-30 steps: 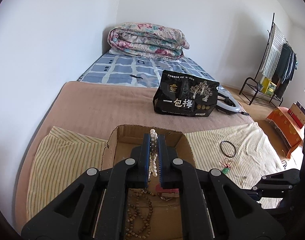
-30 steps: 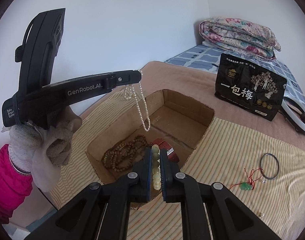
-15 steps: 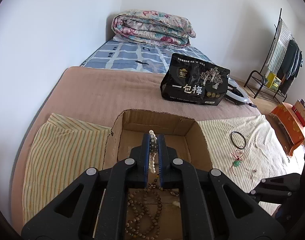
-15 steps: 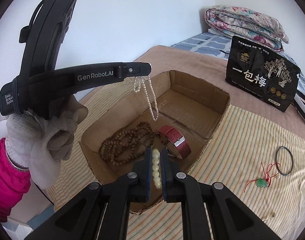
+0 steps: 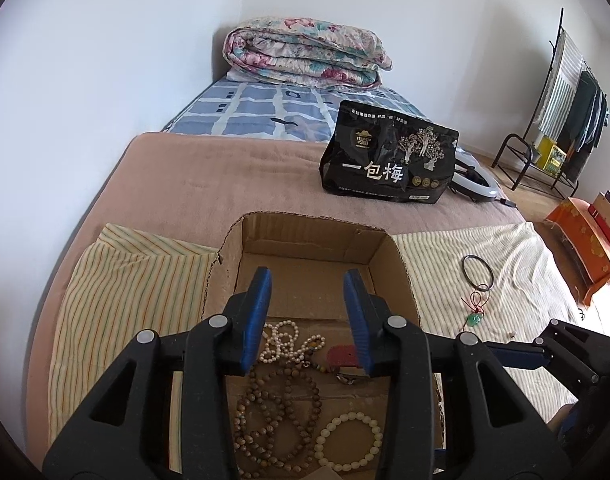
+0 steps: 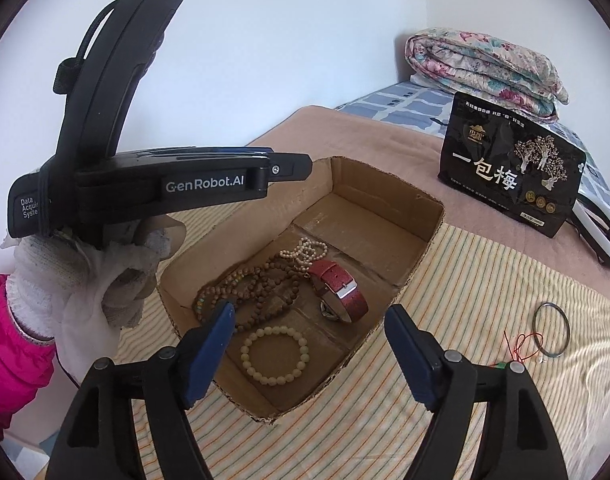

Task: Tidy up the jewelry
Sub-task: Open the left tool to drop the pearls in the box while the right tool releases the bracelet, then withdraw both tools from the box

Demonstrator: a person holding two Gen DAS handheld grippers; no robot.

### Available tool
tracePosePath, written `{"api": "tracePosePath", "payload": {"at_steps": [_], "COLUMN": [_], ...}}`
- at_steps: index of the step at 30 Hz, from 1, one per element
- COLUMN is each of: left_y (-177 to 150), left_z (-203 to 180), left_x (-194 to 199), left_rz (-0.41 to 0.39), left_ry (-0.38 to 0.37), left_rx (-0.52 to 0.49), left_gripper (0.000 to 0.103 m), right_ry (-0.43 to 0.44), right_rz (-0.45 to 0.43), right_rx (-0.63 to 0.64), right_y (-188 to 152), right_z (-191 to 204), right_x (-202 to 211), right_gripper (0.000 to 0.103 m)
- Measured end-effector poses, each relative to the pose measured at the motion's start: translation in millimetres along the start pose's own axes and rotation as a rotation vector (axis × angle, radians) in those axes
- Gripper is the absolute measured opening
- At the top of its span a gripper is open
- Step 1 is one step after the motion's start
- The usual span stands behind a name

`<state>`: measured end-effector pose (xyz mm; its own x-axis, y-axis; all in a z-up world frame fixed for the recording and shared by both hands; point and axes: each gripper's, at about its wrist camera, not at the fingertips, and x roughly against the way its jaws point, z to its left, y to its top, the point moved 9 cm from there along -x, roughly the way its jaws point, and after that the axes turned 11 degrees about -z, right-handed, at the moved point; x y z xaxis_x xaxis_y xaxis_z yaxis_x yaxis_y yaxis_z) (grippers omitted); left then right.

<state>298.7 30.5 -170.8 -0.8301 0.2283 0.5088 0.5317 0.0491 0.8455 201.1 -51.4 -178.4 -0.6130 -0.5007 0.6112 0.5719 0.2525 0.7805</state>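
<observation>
An open cardboard box sits on a striped cloth. Inside lie a white pearl necklace, a brown wooden bead string, a cream bead bracelet and a red watch strap. My left gripper hangs over the box, its jaws opening with nothing between them. My right gripper is also over the box, jaws opening wide and empty. In the right wrist view the left gripper shows from the side, held by a gloved hand.
On the striped cloth right of the box lie a dark bangle and a green pendant on red cord. A black printed bag stands behind. A folded floral quilt lies on the bed.
Both grippers opened. The pearl necklace dropped from the left one and the cream bracelet from the right one; both now lie in the box.
</observation>
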Motion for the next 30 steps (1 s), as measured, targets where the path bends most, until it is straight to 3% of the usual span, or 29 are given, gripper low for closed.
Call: {"api": "tracePosePath", "payload": {"at_steps": [13, 21, 24, 30], "left_y": [6, 6, 4, -1], "left_z": [-22, -59, -78, -118], "left_x": [28, 38, 40, 42], "left_rz": [-0.043, -0.041, -0.038, -0.031], "left_ry": [-0.013, -0.076, -0.108, -0.155], "left_rx": [-0.038, -0.052, -0.055, -0.081], "left_gripper": [0.038, 0.038, 0.051, 0.052], "right_ry": [-0.076, -0.166, -0.203, -0.280], "right_rz": [-0.060, -0.086, -0.088, -0.080], "right_rx": [-0.035, -0.045, -0.053, -0.081], "right_y": [1, -10, -17, -38], "right_z": [-36, -83, -101, -139], "right_x": [38, 78, 92, 117], "right_gripper": [0.098, 0.102, 0.102, 0.103]}}
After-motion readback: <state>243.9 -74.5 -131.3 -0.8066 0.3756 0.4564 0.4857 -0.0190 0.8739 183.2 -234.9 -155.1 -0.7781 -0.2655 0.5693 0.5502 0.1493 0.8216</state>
